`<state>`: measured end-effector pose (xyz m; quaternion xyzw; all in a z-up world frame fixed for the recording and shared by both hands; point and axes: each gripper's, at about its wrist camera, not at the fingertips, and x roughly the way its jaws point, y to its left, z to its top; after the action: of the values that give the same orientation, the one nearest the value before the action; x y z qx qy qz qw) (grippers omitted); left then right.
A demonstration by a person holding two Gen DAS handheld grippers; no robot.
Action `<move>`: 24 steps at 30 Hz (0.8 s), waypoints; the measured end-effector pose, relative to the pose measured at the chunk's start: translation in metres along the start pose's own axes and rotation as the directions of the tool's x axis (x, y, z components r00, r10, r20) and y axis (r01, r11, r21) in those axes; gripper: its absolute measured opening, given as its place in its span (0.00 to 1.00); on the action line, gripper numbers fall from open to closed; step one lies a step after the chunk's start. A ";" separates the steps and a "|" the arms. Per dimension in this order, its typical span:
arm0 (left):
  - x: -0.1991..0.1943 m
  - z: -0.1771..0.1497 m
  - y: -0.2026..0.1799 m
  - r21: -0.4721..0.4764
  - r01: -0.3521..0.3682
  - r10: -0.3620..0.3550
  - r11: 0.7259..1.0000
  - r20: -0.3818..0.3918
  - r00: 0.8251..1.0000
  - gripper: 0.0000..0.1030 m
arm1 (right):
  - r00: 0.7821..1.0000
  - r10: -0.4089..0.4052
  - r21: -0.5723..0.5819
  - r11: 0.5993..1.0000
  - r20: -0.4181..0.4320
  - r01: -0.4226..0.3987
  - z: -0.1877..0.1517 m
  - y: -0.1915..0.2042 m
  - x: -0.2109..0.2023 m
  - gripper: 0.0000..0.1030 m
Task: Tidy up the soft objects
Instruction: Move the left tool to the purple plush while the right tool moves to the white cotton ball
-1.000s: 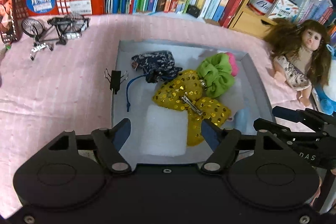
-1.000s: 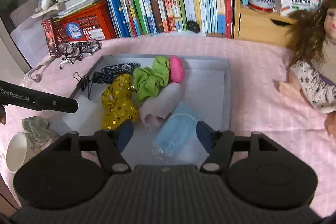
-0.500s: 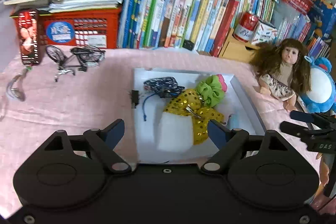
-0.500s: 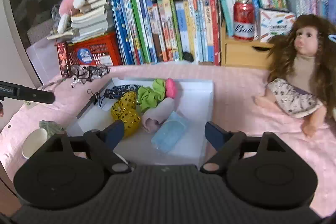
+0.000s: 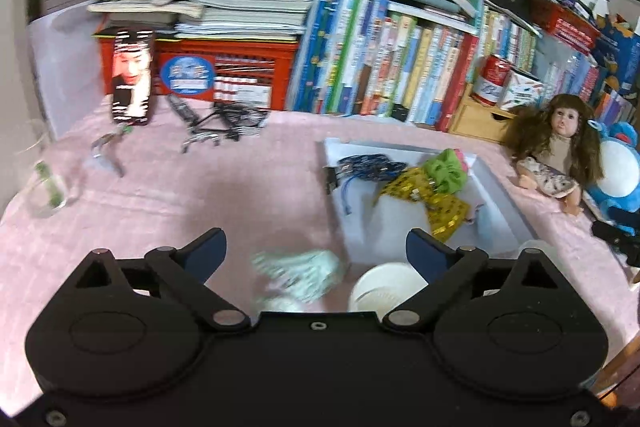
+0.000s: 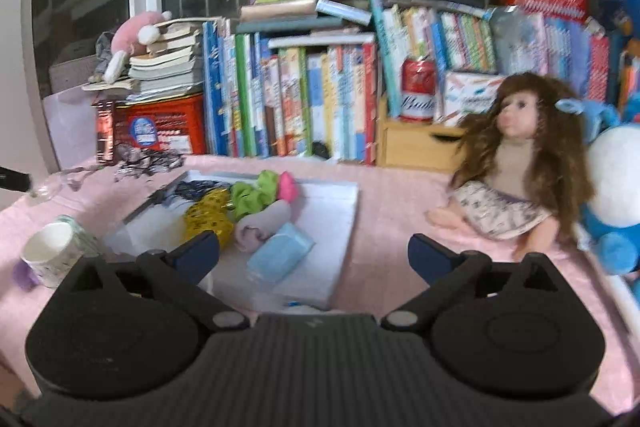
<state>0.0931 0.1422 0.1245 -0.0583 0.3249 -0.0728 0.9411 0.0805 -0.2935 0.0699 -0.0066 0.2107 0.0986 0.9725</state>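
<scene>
Left wrist view: the left gripper (image 5: 316,251) hangs over a pink, softly wrinkled tablecloth (image 5: 160,203), its blue-tipped fingers spread wide with nothing between them.
Crumpled cloth: a pale green, patterned rag (image 5: 304,273) lies blurred on the tablecloth at 6 o'clock, between the fingers' lines, just beside a white paper cup (image 5: 386,289).
Tray: a shallow white rectangular tray (image 5: 502,205) sits at 3 o'clock of centre, holding the soft things.
Tray contents: a dark blue printed fabric pouch (image 5: 370,165), a yellow sequinned bow (image 5: 432,195), a ruffled green scrunchie (image 5: 446,173).
Right wrist view: the right gripper (image 6: 314,255) hovers with its fingers wide apart and empty, above the tray's near edge.
Nearest items: a light blue folded face mask (image 6: 280,253) touches a rolled beige-grey cloth (image 6: 262,225); a rounded pink piece (image 6: 288,187) lies behind, next to the scrunchie.
Doll: a long-haired brown-wigged plastic doll (image 6: 516,163) sits at 3 o'clock, well apart from the tray.
Backdrop: a row of upright glossy books (image 6: 296,103) stands at 12 o'clock.
</scene>
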 end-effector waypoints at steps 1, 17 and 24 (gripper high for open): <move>-0.003 -0.005 0.004 -0.002 -0.012 0.012 1.000 0.007 1.000 0.94 | 1.000 -0.014 -0.008 1.000 0.013 0.014 -0.003 0.000 -0.002 1.00; -0.006 -0.070 0.049 -0.084 -0.096 0.103 0.992 0.089 0.991 0.98 | 1.000 -0.025 0.037 0.999 -0.020 0.025 -0.053 0.003 -0.001 1.00; 0.001 -0.087 0.056 -0.106 -0.154 0.167 0.982 0.123 0.978 0.99 | 0.992 -0.119 -0.016 0.993 0.037 0.119 -0.071 0.013 -0.001 1.00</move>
<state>0.0456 0.1916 0.0476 -0.0819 0.2690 0.0231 0.9594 0.0477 -0.2848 0.0061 -0.0261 0.1913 0.0425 0.9803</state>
